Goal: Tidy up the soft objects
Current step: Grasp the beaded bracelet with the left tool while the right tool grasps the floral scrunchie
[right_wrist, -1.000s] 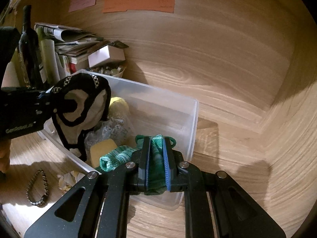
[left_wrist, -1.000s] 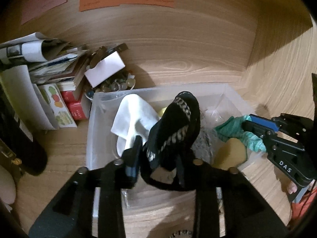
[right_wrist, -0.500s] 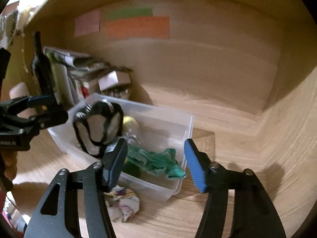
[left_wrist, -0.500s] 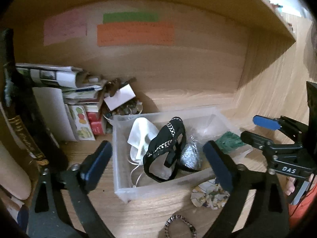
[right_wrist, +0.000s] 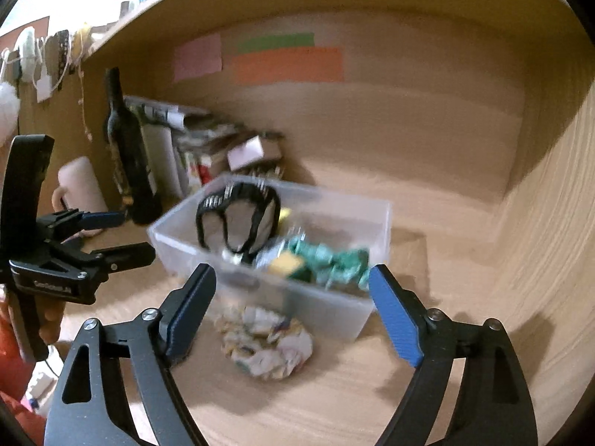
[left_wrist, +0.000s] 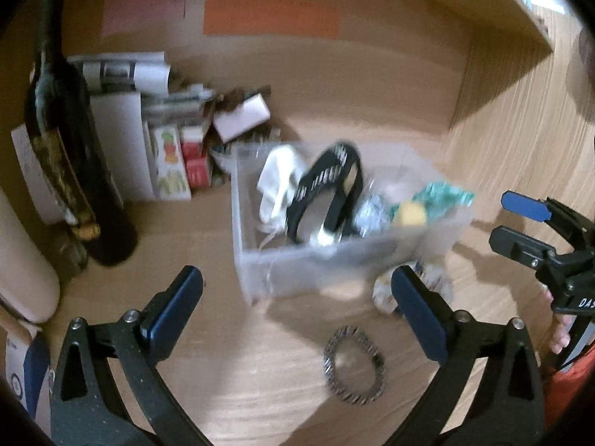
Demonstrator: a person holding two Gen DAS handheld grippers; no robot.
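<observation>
A clear plastic bin (left_wrist: 297,264) (right_wrist: 334,308) stands on the wooden shelf. In it lie a black patterned headband (left_wrist: 327,186) (right_wrist: 238,219), a white cloth (left_wrist: 277,182), a green knitted cloth (left_wrist: 442,195) (right_wrist: 331,260), a yellow sponge (left_wrist: 411,213) (right_wrist: 284,262) and a silvery item (left_wrist: 366,213). A floral scrunchie (right_wrist: 267,345) (left_wrist: 385,293) and a black-and-white scrunchie (left_wrist: 353,366) lie on the shelf in front of the bin. My left gripper (left_wrist: 297,312) is open and empty, back from the bin. My right gripper (right_wrist: 290,308) is open and empty above the floral scrunchie.
A dark wine bottle (left_wrist: 70,160) (right_wrist: 128,148) stands at the left. Papers and small boxes (left_wrist: 171,141) are piled behind the bin's left end. Coloured notes (left_wrist: 271,18) are stuck on the back wall. A wooden side wall (right_wrist: 550,223) closes the right.
Both grippers opened, leaving the headband and the green cloth in the bin, then pulled back from it.
</observation>
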